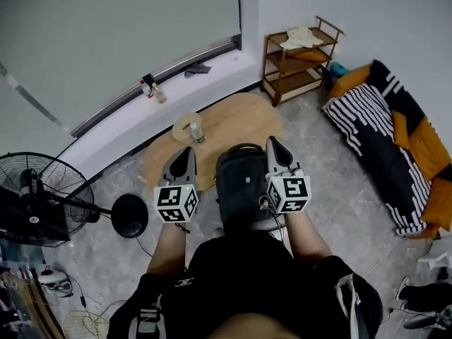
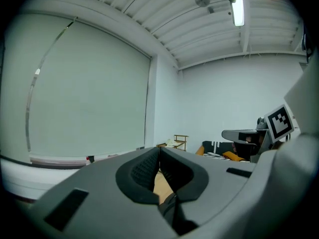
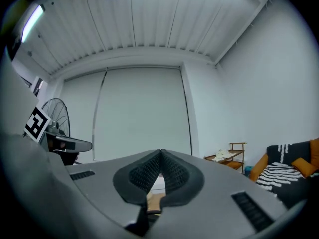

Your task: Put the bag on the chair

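Observation:
A black backpack (image 1: 244,182) stands upright right in front of me, between the two grippers. What it rests on is hidden beneath it. My left gripper (image 1: 186,154) hangs just left of the bag, with its jaws pressed together and nothing in them (image 2: 159,151). My right gripper (image 1: 274,145) sits at the bag's upper right edge, also shut and empty (image 3: 161,153). Both point away from me toward the window wall. No chair is clearly in view.
A round wooden table (image 1: 233,122) with a small bottle (image 1: 195,133) stands just beyond the bag. A floor fan (image 1: 42,196) is at the left. At the right are a wooden shelf (image 1: 300,55) and a sofa with a striped blanket (image 1: 385,129).

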`<control>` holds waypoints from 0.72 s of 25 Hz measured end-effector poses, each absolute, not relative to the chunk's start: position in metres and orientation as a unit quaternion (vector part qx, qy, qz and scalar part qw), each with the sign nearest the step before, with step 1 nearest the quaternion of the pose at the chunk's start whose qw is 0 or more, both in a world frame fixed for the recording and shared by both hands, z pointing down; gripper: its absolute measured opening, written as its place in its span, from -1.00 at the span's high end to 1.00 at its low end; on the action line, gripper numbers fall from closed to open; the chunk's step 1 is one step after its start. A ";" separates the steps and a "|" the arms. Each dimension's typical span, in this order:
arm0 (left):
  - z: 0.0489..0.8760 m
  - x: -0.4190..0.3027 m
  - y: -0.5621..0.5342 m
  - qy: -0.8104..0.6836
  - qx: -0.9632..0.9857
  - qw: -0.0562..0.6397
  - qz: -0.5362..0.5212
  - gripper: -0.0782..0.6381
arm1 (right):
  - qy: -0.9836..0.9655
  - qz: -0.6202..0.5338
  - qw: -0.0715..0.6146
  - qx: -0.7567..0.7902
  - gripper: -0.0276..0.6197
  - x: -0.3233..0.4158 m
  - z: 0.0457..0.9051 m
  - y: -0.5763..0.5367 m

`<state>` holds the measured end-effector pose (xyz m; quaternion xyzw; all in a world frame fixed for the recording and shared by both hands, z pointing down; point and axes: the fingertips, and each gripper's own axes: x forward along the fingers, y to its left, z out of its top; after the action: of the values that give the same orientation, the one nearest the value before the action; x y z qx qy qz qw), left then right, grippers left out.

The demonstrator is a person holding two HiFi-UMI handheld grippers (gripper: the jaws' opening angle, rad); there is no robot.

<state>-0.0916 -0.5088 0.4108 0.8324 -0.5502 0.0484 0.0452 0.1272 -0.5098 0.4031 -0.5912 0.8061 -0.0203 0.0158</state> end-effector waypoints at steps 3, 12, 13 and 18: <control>0.408 -0.092 -0.502 -0.553 0.831 0.040 0.045 0.72 | 0.805 -0.017 0.017 -0.593 0.87 0.128 0.403 -0.505; 0.402 -0.086 -0.498 -0.562 0.825 0.015 0.057 0.72 | 0.806 -0.013 0.022 -0.591 0.87 0.130 0.397 -0.504; 0.402 -0.085 -0.497 -0.564 0.824 0.015 0.058 0.72 | 0.806 -0.014 0.022 -0.591 0.87 0.131 0.398 -0.504; 0.402 -0.080 -0.499 -0.563 0.824 0.017 0.064 0.72 | 0.806 -0.019 0.022 -0.592 0.87 0.135 0.398 -0.504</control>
<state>-0.0802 -0.4986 0.4024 0.8242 -0.5625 0.0635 0.0174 0.1353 -0.5044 0.3981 -0.5918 0.8055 -0.0190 0.0220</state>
